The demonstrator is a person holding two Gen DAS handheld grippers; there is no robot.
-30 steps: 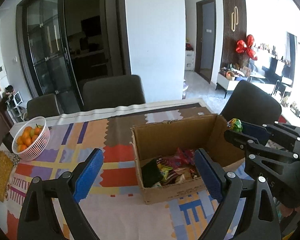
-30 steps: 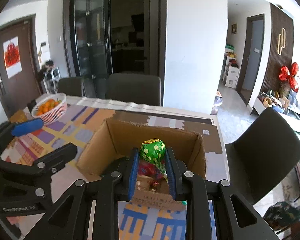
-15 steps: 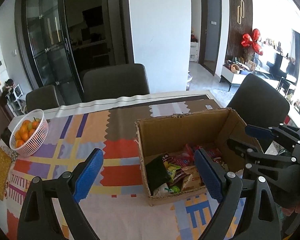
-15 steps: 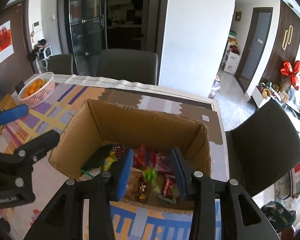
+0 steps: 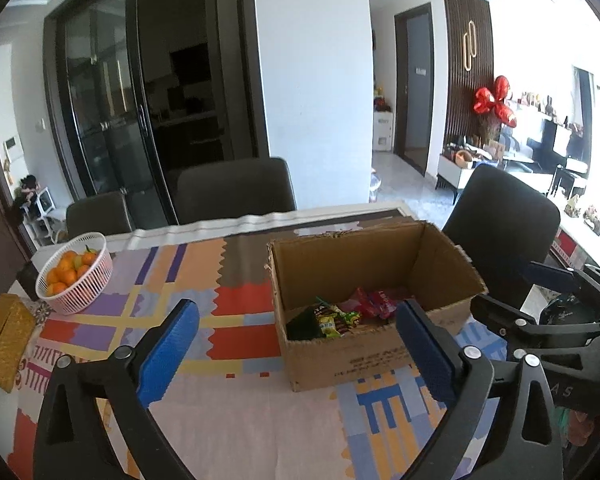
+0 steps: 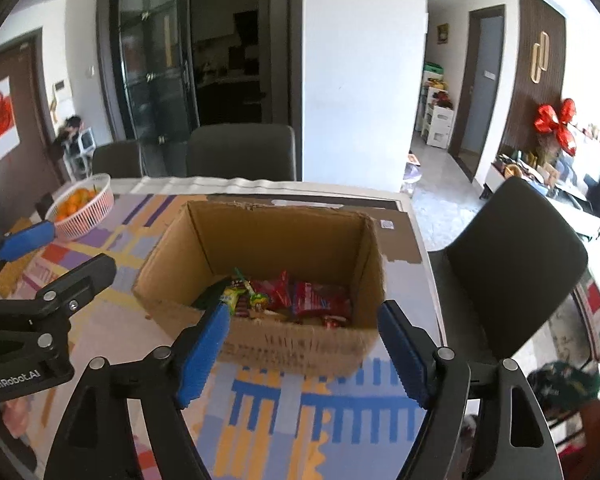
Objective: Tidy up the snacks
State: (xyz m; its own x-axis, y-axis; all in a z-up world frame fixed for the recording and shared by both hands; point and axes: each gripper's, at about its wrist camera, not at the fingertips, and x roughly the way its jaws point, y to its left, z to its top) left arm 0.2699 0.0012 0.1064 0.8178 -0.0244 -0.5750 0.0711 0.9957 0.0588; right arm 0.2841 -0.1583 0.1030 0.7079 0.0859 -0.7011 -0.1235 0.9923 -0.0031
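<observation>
Jaws of both the left gripper (image 5: 298, 354) and right gripper (image 6: 302, 354) are spread, empty, near the cardboard box (image 6: 288, 340) of snack packets (image 6: 300, 300) by the bench's right edge. Right view alone shows "GenRobot.AI".

Both grippers hung wide apart in the air. The left gripper (image 5: 298, 350) had its blue pads (image 5: 167, 354) spread far, nothing between them. The right gripper (image 6: 306, 350) matched it, blue-padded fingers (image 6: 402, 354) splayed and empty. From the left wrist view, the right one sat off to the side, its fingers pointing inward.
</observation>
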